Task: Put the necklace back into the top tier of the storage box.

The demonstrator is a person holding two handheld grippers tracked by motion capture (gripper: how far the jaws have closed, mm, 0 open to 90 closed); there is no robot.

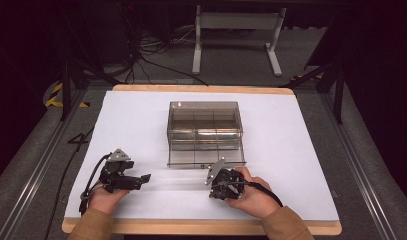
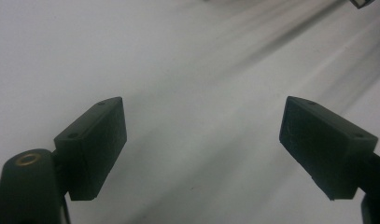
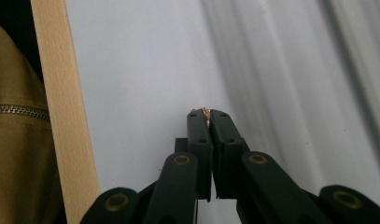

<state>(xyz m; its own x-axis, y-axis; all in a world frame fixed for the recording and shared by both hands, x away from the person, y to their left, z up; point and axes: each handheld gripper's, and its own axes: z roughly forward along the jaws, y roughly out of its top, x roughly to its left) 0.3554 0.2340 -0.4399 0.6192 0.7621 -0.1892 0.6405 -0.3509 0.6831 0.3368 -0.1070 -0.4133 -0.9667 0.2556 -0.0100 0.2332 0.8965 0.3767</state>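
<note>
White tabletop (image 1: 291,150) is lying beneath the right gripper (image 3: 207,112), pinching a tiny coppery scrap (image 3: 206,111) near the clear box (image 1: 205,131), risking slippage, while the left gripper (image 2: 201,140) is gaping wide

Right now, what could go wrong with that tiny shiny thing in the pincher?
The right gripper pinches a tiny copper-coloured bit at the very tips of its jaws, so it could slip out and be hard to find on the white sheet. The clear box sits close ahead of that hand, so a quick move might bump it.
</note>
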